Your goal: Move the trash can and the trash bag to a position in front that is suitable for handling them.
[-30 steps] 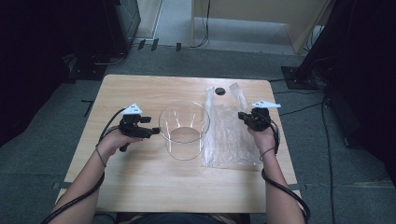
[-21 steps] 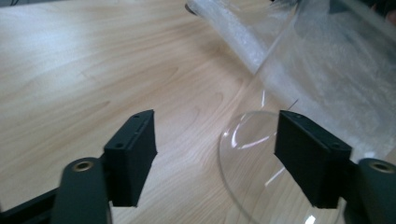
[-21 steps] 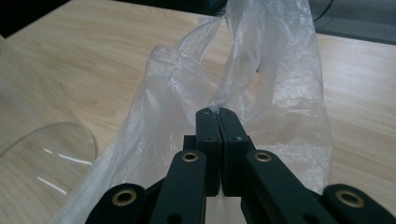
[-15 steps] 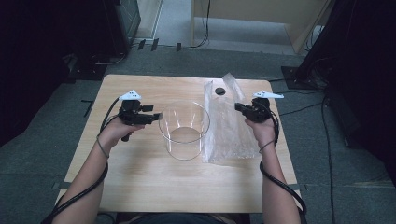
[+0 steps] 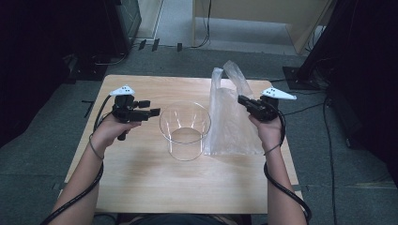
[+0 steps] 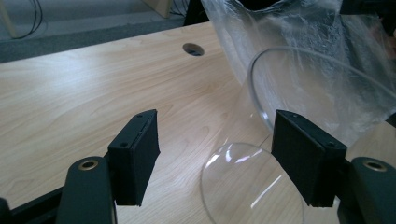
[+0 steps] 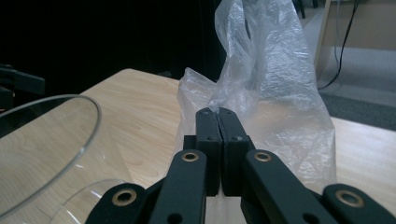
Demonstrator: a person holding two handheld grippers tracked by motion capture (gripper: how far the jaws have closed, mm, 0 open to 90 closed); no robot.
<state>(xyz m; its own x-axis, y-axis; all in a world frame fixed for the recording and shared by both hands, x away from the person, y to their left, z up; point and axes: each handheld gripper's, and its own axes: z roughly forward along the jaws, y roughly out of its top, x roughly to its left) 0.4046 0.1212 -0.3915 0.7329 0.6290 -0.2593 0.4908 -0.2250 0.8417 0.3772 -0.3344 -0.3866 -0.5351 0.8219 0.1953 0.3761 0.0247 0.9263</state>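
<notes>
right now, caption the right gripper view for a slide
Right gripper shut on a crinkled clear plastic bag, lifting it over the light wooden table beside a clear glass bowl.

Looks like a lab or recording studio rather than a home. Light wooden table (image 5: 141, 187) set alone on grey carpet tiles (image 5: 42, 154), with a round cable hole (image 6: 193, 49) cut through the top. Black cables (image 5: 206, 28) trailing over the floor at 12 o'clock, beside a pale wooden cabinet (image 5: 263, 11). Dark equipment rack, possibly a computer case, at 11 o'clock (image 5: 124, 21). Black stand base (image 5: 300, 77) at 2 o'clock. Black curtains or unlit space at 9 and 3 o'clock, hard to tell which.
</notes>
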